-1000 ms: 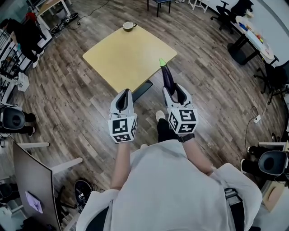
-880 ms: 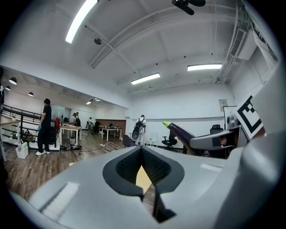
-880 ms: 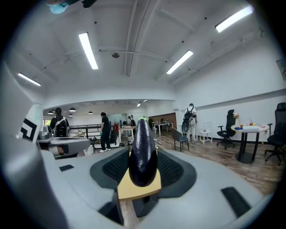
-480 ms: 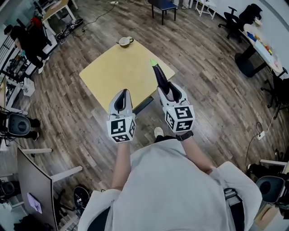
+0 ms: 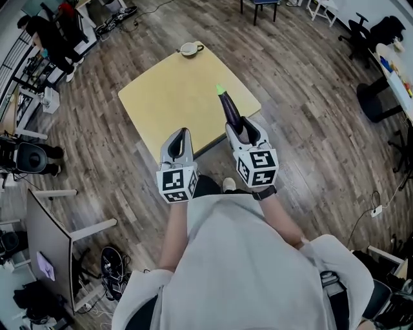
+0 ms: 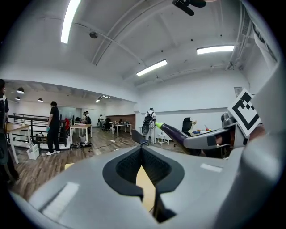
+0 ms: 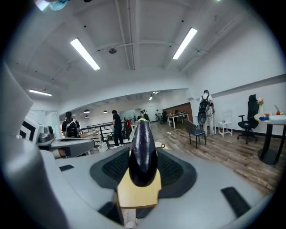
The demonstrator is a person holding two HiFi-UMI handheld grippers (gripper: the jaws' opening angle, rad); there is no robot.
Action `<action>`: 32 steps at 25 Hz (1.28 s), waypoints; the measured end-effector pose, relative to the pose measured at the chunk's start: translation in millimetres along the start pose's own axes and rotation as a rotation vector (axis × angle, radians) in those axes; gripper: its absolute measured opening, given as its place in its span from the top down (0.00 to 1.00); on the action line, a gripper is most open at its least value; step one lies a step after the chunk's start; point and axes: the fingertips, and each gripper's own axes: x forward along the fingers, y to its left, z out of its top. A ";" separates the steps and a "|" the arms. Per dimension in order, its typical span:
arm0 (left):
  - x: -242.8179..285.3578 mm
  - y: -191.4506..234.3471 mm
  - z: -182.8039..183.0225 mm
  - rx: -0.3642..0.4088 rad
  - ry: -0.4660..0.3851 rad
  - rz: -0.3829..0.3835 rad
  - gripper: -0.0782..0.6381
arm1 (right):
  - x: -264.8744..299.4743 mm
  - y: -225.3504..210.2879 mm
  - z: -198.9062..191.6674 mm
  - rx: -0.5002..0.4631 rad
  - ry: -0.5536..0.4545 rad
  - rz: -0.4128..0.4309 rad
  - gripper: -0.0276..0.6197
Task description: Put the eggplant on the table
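Note:
A dark purple eggplant (image 5: pixel 229 108) with a green tip pokes forward out of my right gripper (image 5: pixel 240 126), which is shut on its thick end. It hangs over the near right edge of the square yellow table (image 5: pixel 181 97). In the right gripper view the eggplant (image 7: pixel 143 150) fills the gap between the jaws, with the table (image 7: pixel 138 194) below it. My left gripper (image 5: pixel 182 133) is alongside at the table's near edge, shut and empty. Its tips meet in the left gripper view (image 6: pixel 142 148), where the eggplant (image 6: pixel 176 132) shows to the right.
A small cup (image 5: pixel 189 48) stands on the table's far corner. Wooden floor surrounds the table. A chair (image 5: pixel 258 5) stands beyond it, a person (image 5: pixel 48 35) and desks are at the far left, office chairs (image 5: pixel 374 32) at the right, and a monitor (image 5: pixel 45 258) at the near left.
Both grippers have moved forward to the table. The eggplant, earlier over the floor beside the corner, now hangs over the tabletop's near right edge. The grip on it is unchanged.

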 end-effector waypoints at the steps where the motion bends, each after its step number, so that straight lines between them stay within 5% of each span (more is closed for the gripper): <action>1: 2.7 4.9 -2.6 -0.006 0.006 0.010 0.88 | 6.6 2.3 -3.5 0.002 0.012 0.013 0.66; 11: 29.4 74.2 -20.1 -0.050 0.036 0.136 0.88 | 91.9 29.0 -10.2 -0.064 0.082 0.146 0.66; 32: 107.9 221.1 -88.5 -0.238 0.182 0.238 0.88 | 285.8 88.4 -46.8 -0.182 0.321 0.310 0.66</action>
